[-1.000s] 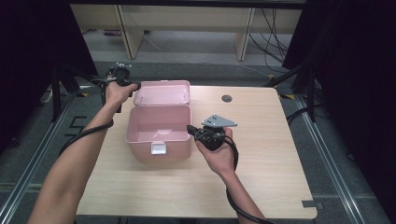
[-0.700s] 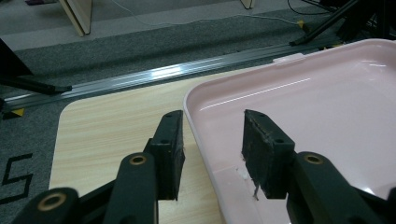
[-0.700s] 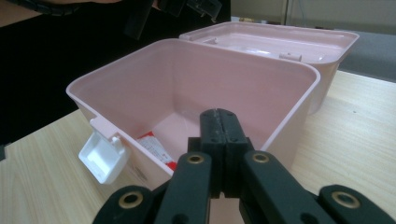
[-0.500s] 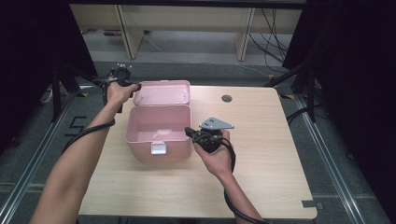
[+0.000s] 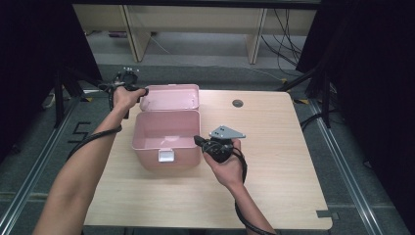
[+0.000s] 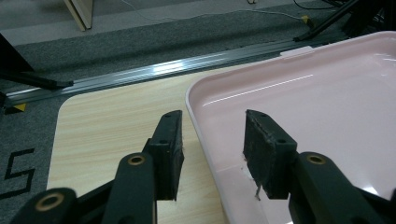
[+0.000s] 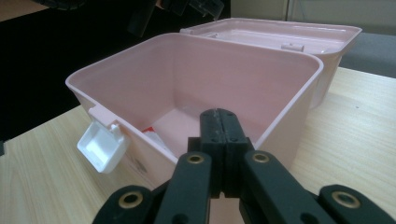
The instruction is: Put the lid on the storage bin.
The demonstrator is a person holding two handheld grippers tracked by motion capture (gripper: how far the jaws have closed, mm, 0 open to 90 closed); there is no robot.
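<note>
A wooden table [image 5: 274, 161] stood in a dark room, with a pink box [image 5: 166, 142] on it, wide open

The box sat near the left side of the table, and its lid [image 5: 171, 96] lay flat behind it. The left gripper [image 6: 212, 149] had its jaws apart, one on each side of the lid's edge, and the pads did not look like they pressed on it. The right gripper [image 7: 219, 130] was closed with nothing in it, right by the box's right wall. If the left jaws closed crooked, the thin edge could slip out and the lid could flop down. If the right gripper bumped the wall, the light box could slide, and the white latch [image 7: 102, 145] might swing
</note>
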